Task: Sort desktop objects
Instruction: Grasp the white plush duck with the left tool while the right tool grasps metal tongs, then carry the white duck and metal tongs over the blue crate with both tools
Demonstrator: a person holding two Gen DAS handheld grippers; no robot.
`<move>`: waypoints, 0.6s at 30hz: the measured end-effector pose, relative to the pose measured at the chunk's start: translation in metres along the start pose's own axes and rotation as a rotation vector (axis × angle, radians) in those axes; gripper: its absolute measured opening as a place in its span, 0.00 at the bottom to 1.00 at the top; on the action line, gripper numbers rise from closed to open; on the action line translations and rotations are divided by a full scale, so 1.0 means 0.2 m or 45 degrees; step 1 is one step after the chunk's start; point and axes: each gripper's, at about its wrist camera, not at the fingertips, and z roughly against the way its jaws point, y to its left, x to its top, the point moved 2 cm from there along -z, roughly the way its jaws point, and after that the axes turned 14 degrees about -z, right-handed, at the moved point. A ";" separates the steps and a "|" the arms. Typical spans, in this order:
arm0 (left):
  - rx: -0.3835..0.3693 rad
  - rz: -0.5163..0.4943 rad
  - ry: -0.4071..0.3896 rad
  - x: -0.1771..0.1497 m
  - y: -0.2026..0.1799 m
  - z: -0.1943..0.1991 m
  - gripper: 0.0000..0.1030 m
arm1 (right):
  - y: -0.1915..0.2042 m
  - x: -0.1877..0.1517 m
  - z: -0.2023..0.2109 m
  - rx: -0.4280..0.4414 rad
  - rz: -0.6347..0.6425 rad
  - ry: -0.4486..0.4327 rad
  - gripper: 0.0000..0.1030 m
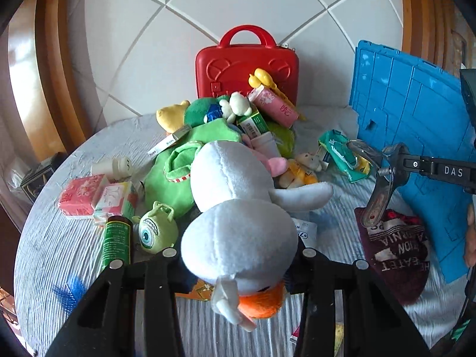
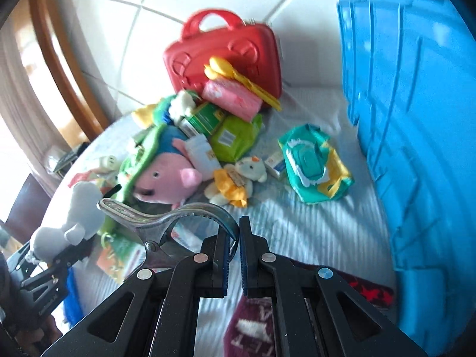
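Left claw [image 1: 238,255] is clenched on a white plush [image 1: 238,208] with an orange beak, held above the counter [image 1: 59,253]; in the right wrist view the same plush [image 2: 74,217] sits at far left in that claw. Right claw [image 2: 239,250] is clenched on one handle of a metal clamp [image 2: 166,217], its pads nearly meeting on the blue-lined grip; in the left wrist view the clamp [image 1: 377,178] hangs at right above a maroon cloth [image 1: 395,253] with white lettering. Behind the plush, the middle of the counter is crowded: a green plush [image 1: 175,175], a pink pig plush [image 2: 166,178] partly under it, a green one-eyed toy [image 1: 154,232], a green bottle [image 1: 116,241] lying beside that toy, pink packets [image 1: 80,196] at left, a cream tube [image 1: 111,165] near them. Further back, boxes and a pink carton [image 1: 276,105] are heaped against a red case [image 1: 247,68], with a yellow clip [image 1: 264,80] on top. A small yellow-clad bear [image 2: 238,181] lies just beside a teal wipes pack [image 2: 315,163]. A blue crate [image 2: 416,148] stands along the right edge, close to the right claw. The right wrist view is blurred
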 end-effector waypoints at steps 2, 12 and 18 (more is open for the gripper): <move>0.019 -0.008 -0.040 0.04 0.00 0.07 0.40 | 0.04 0.00 0.11 0.009 0.015 -0.047 0.06; 0.023 -0.075 -0.256 0.29 0.07 0.40 0.40 | 0.23 0.06 0.60 0.009 -0.003 -0.267 0.06; 0.046 -0.149 -0.376 0.46 0.10 0.59 0.40 | 0.31 0.07 0.85 0.010 -0.040 -0.393 0.06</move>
